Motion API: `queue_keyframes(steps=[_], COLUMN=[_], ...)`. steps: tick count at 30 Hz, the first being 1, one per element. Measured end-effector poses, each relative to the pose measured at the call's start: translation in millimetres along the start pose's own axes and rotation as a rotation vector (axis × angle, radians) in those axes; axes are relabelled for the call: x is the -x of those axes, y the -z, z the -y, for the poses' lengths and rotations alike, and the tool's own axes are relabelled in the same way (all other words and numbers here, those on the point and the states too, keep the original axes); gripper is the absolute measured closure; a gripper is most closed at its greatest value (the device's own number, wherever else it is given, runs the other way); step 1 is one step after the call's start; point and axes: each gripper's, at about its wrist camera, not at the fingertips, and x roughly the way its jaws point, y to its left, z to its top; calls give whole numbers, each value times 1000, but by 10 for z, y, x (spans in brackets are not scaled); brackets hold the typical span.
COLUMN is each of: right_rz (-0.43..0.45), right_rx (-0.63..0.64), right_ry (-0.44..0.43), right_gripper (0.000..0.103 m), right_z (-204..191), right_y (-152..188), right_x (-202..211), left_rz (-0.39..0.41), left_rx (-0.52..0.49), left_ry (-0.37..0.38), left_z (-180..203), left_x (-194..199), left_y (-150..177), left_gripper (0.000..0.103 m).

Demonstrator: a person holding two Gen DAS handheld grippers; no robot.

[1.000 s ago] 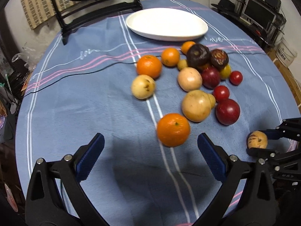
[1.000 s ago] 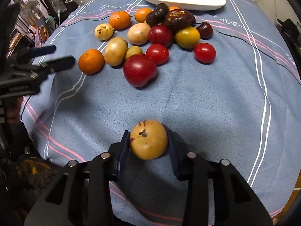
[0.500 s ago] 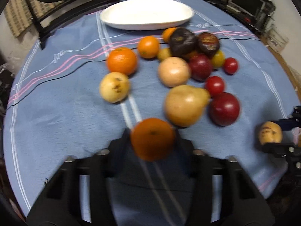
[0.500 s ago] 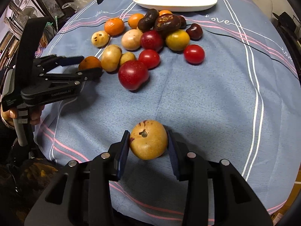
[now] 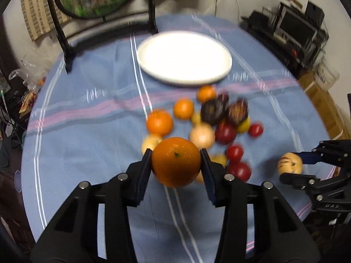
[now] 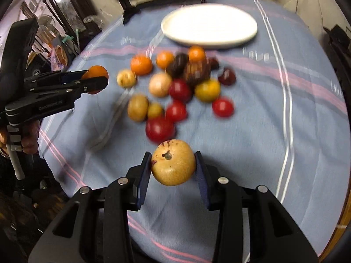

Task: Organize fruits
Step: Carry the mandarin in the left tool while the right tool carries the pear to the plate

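My left gripper (image 5: 176, 164) is shut on an orange (image 5: 176, 161) and holds it above the blue tablecloth; it also shows in the right wrist view (image 6: 94, 81). My right gripper (image 6: 173, 164) is shut on a yellow pear-like fruit (image 6: 173, 163), lifted off the cloth; it also shows in the left wrist view (image 5: 290, 166). A pile of mixed fruit (image 6: 175, 87) lies on the cloth: oranges, yellow fruits, red tomatoes, dark purple fruits. An empty white plate (image 5: 184, 58) sits beyond the pile, also in the right wrist view (image 6: 209, 25).
A round table with a blue striped cloth (image 5: 92, 131). A black stand with a round screen (image 5: 65, 39) stands at the far left edge. Shelves with electronics (image 5: 302, 28) are off the table at right. Clutter lies on the floor at left.
Both grippers have lifted their fruits off the cloth and risen. The left gripper closed on the orange within the last second. The views are blurred by motion.
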Motion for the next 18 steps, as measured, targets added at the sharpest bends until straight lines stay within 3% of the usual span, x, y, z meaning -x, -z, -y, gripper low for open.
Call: queue_keyframes(steps=[10,18], right_rz=[254,275], right_rx=[74,49], right_ry=[6,27], right_gripper=[63,63], right_z=[188,504], right_y=[-1177,-1763], right_x=[544,116], left_rz=[110,71], left_rx=[-3,-1], left_ry=[-43,-85], left_z=[91,72], left_x=[86,-463], left_y=[-953,-1430], left_gripper=[59,59])
